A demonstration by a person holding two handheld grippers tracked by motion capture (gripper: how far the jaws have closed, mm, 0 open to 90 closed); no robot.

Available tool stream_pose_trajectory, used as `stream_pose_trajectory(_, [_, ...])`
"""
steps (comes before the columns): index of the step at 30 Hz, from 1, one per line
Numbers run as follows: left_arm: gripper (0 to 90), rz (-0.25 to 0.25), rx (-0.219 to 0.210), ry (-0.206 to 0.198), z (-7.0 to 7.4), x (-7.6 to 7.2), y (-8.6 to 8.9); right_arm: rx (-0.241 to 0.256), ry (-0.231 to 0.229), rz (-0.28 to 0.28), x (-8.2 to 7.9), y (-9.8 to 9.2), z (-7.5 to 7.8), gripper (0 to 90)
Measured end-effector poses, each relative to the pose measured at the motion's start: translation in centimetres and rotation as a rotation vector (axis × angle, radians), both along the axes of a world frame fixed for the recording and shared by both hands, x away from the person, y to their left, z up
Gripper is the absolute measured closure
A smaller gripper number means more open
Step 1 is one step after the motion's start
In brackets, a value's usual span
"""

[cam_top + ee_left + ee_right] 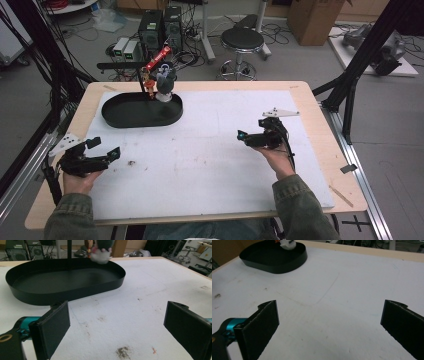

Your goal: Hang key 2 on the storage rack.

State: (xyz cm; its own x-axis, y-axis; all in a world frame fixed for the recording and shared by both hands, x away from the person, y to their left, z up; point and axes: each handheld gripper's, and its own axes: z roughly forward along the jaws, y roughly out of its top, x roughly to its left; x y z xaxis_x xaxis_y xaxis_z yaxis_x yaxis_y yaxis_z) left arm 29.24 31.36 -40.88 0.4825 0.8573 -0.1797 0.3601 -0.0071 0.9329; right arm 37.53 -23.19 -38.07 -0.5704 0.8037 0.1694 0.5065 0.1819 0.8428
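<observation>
A white mat covers most of the wooden table, and everything else is placed here against the black oval tray that sits on the mat's far left part. The tray is shallow with a low upright wall, and its floor looks bare in the left gripper view; the right gripper view catches it far off at the upper left. Nearer the person than the tray and a little to its left, the left gripper rests low over the mat in the person's left hand, its jaws spread wide with only stained mat between them, pointed toward the tray's near wall and well short of it. Well to the right of the tray, across a broad stretch of mat, the right gripper is held in the right hand, jaws likewise wide apart and gripping nothing, aimed leftward toward the tray. At the tray's far right rim stands a small toy figure, grey-green above and white below; whether it rests inside the tray or on its edge cannot be told. A brown smudge marks the mat, nearer the person than the tray and just right of the left gripper.
</observation>
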Motion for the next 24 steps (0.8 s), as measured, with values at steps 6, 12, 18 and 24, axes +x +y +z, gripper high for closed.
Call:
stream_pose_trajectory(6, [7.0,0.0,0.002,0.004,0.0,-0.1,-0.1,0.025,0.004,-0.042,-1.0,-1.9,-1.3,0.9])
stream_pose_trajectory(12, [7.0,-0.003,0.008,0.01,0.0,-0.3,-0.2,0.012,-0.026,-0.051,-1.8,-3.0,-2.1,0.9])
stream_pose_trajectory(18, [7.0,0.0,0.004,0.012,-0.1,-0.3,-0.2,-0.025,-0.017,-0.061,-2.5,-3.7,-3.0,0.9])
stream_pose_trajectory(24, [7.0,0.001,0.005,0.012,-0.1,-0.4,-0.1,-0.008,-0.02,-0.082,-2.7,-4.1,-3.0,0.9])
